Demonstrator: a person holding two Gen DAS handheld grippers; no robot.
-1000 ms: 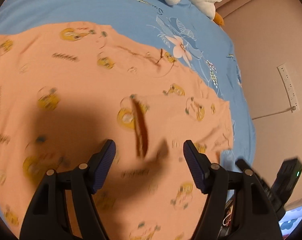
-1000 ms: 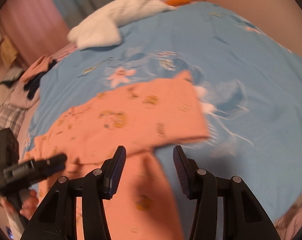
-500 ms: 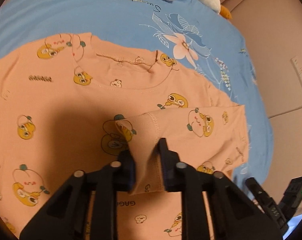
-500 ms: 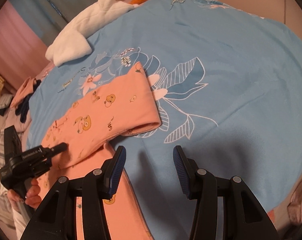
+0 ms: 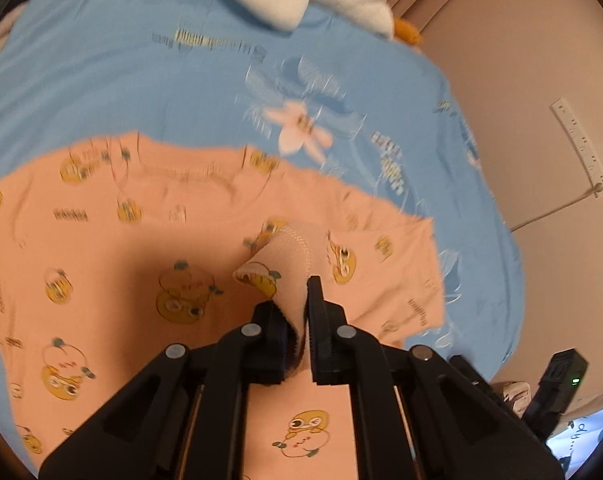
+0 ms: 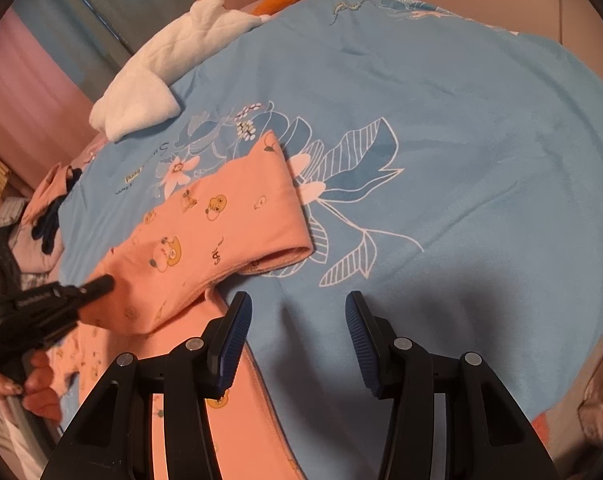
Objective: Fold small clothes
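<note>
- Peach duck-print shirt (image 5: 113, 264) lies spread on the blue bedsheet (image 6: 481, 128).
- Left gripper (image 5: 299, 312) is clenched on a raised cuff edge.
- Right gripper (image 6: 295, 340) hangs released over bare sheet beside the folded sleeve (image 6: 237, 216); open sheet beyond.

Two black hand-held grippers, seen from their own cameras.
The left gripper (image 5: 299, 320) has black angular arms with round silver screws and dark ribbed pads. The right gripper (image 6: 297, 344) has the same black frame and silver screws, with blue ribbed pads (image 6: 231, 344). A hand (image 6: 37, 388) grips a black handle.
</note>
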